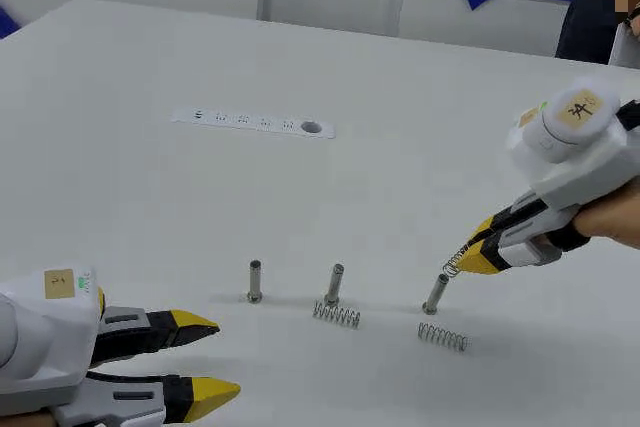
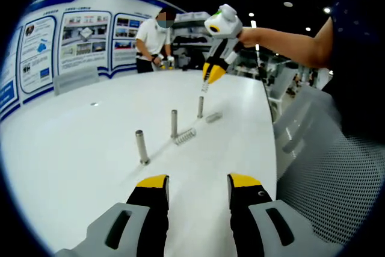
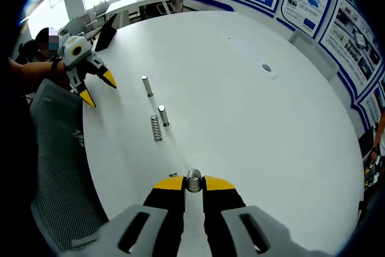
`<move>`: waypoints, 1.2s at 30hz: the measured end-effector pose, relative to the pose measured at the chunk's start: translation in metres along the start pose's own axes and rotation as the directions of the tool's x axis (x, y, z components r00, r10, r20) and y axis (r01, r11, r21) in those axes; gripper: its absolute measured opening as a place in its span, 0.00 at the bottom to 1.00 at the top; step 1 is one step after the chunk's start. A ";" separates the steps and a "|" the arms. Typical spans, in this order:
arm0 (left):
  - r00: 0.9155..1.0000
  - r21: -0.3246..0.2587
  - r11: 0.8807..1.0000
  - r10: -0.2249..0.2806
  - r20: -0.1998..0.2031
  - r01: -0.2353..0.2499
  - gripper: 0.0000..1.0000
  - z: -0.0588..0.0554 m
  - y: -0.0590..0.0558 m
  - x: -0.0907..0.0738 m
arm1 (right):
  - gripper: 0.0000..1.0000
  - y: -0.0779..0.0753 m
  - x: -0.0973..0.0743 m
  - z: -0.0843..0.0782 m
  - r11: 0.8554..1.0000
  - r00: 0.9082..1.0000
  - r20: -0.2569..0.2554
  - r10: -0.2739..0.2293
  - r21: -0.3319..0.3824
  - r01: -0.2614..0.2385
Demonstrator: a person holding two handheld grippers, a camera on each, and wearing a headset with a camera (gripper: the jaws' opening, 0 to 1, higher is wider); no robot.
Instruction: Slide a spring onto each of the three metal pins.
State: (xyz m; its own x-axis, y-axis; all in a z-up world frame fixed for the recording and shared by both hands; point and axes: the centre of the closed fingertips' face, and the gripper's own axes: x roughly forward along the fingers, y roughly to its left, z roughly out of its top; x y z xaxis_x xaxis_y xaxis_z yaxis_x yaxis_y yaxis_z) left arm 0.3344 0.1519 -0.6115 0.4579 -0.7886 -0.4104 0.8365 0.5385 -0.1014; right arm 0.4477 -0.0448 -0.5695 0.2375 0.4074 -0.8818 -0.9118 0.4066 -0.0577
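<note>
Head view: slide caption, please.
Right claw holds a spring over the rightmost pin; two springs lie loose; left claw open.

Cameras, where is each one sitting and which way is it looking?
Head view: on the person's head, looking down at the table, three pins, left gripper and right gripper; a hand shows.
Left gripper view: on the left gripper, looking along its open jaws across the table at the pins; an arm shows.
Right gripper view: on the right gripper, looking over its jaws, shut on a spring, down at the pins.
Shared: each gripper view sees the other gripper and the pins.
</note>
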 end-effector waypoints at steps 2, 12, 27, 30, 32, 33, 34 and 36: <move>1.000 -0.003 1.000 0.000 0.000 0.000 0.40 -0.001 0.000 0.000 | 0.12 0.000 0.002 0.000 1.000 1.000 -0.008 0.008 0.001 -0.008; 1.000 -0.015 1.000 0.010 0.002 -0.010 0.40 -0.003 0.003 -0.003 | 0.12 -0.003 0.009 -0.005 1.000 0.998 -0.058 0.022 -0.003 -0.023; 1.000 -0.023 1.000 0.016 -0.001 -0.016 0.40 -0.006 0.004 -0.005 | 0.12 -0.002 0.023 0.000 0.999 0.993 -0.106 0.043 -0.003 -0.043; 1.000 -0.022 1.000 0.019 -0.001 -0.019 0.40 -0.005 0.005 -0.006 | 0.12 -0.002 0.025 -0.002 0.999 0.993 -0.114 0.040 -0.007 -0.041; 1.000 -0.023 1.000 0.021 -0.001 -0.021 0.40 -0.005 0.006 -0.006 | 0.12 -0.002 0.026 -0.002 0.999 0.993 -0.112 0.040 -0.005 -0.041; 1.000 -0.023 1.000 0.022 -0.001 -0.022 0.39 -0.005 0.006 -0.006 | 0.12 -0.002 0.026 -0.002 0.999 0.993 -0.112 0.041 -0.003 -0.042; 1.000 -0.023 1.000 0.021 -0.002 -0.021 0.39 -0.005 0.006 -0.006 | 0.12 -0.003 0.028 -0.003 0.999 0.992 -0.115 0.042 -0.001 -0.042; 1.000 -0.022 1.000 0.020 -0.002 -0.021 0.39 -0.006 0.006 -0.006 | 0.12 -0.004 0.032 -0.006 0.999 0.992 -0.118 0.040 0.000 -0.040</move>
State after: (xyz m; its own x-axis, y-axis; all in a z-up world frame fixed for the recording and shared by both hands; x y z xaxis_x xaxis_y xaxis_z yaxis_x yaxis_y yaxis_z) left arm 0.3349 0.1612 -0.6148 0.4742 -0.7767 -0.4145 0.8200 0.5610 -0.1131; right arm 0.4569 -0.0381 -0.6000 0.1597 0.3236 -0.9326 -0.9205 0.3900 -0.0223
